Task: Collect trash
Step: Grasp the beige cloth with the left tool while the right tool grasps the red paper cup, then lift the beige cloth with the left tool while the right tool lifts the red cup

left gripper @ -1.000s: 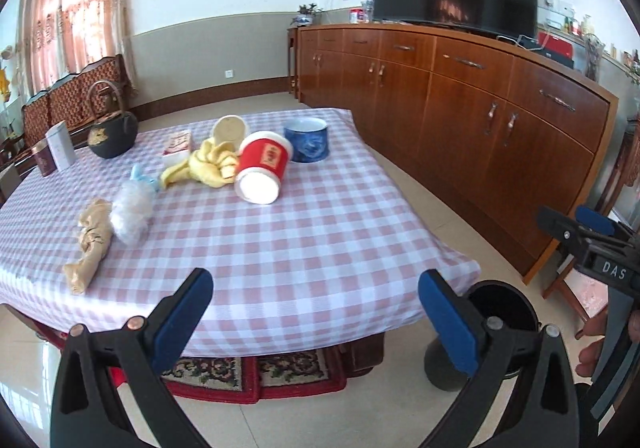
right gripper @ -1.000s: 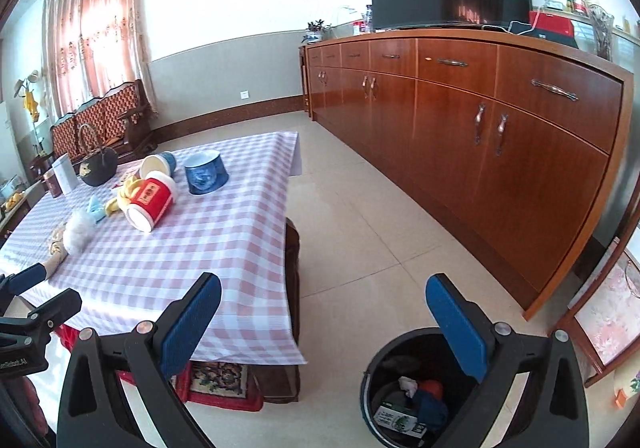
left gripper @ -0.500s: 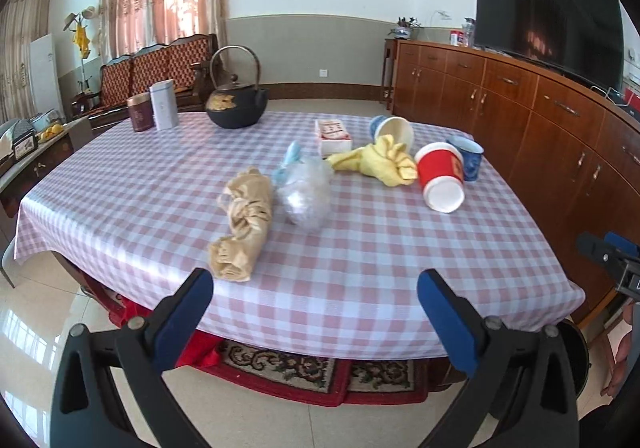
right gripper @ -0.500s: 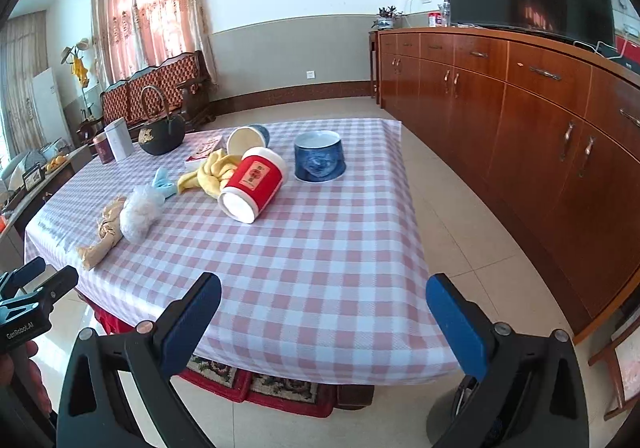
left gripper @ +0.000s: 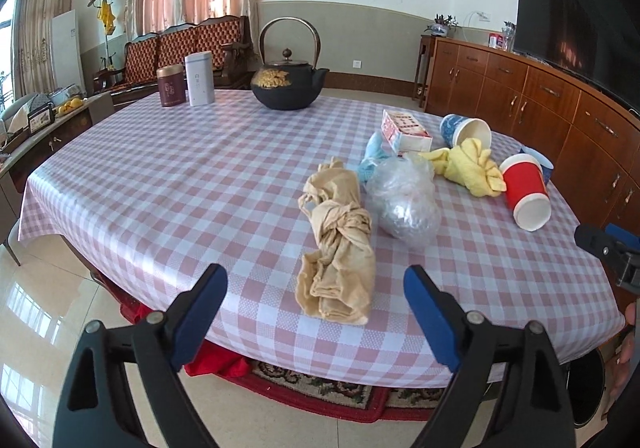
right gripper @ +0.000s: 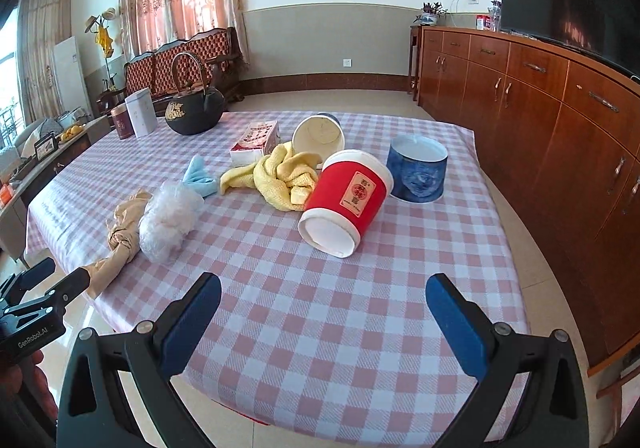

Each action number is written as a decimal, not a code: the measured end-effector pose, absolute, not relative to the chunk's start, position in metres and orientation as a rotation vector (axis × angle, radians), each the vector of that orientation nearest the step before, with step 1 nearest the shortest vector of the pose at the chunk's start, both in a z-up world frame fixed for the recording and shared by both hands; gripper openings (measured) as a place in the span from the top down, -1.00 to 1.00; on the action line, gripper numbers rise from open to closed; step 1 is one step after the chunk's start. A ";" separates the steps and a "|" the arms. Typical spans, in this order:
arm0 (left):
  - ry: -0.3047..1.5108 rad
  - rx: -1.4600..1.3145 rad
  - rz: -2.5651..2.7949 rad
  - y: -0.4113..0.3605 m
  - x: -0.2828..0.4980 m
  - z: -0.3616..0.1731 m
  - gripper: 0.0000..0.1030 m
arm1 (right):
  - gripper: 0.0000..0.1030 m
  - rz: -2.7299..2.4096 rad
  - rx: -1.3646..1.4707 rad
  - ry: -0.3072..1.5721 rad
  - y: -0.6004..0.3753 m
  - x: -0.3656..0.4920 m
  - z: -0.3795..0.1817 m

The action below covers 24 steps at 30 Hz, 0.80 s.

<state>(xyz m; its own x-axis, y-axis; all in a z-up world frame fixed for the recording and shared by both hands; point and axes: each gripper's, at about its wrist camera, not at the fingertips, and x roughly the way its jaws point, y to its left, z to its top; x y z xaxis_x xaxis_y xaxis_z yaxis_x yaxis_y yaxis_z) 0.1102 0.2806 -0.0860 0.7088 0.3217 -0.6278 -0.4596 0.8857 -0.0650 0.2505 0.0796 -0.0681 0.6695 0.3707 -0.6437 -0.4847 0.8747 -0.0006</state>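
the left gripper is wide but closing, empty, its pads flanking the near end of the tan crumpled bag, which lies near the table front edge. the right gripper gapes wide and empty over bare checked cloth; beyond it lies the tipped red cup, with open cloth around it up to the right edge.

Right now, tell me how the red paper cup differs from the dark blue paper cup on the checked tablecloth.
The red paper cup lies tipped on its side, white base toward the camera; the dark blue paper cup stands on the tablecloth. The red one bears a small label and touches the yellow cloth; the blue one has a mottled print and stands clear of it. Both are similar-sized paper tubs.
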 end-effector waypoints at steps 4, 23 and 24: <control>0.666 -0.229 0.419 0.289 0.126 -0.094 -0.73 | -1.00 0.470 -0.176 0.698 0.091 0.267 -0.074; 0.699 -0.266 0.340 0.303 0.168 -0.113 -0.14 | -0.29 0.424 -0.119 0.816 0.112 0.356 -0.107; 0.703 -0.271 0.330 0.303 0.169 -0.114 0.00 | -0.19 0.429 -0.106 0.822 0.110 0.356 -0.107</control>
<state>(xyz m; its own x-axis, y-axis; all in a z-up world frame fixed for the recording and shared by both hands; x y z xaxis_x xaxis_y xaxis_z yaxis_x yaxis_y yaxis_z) 0.1691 0.3029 -0.1138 0.7153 0.2040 -0.6684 -0.3839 0.9139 -0.1319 0.3560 0.1099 -0.1075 0.6005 0.3290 -0.7288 -0.4097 0.9093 0.0729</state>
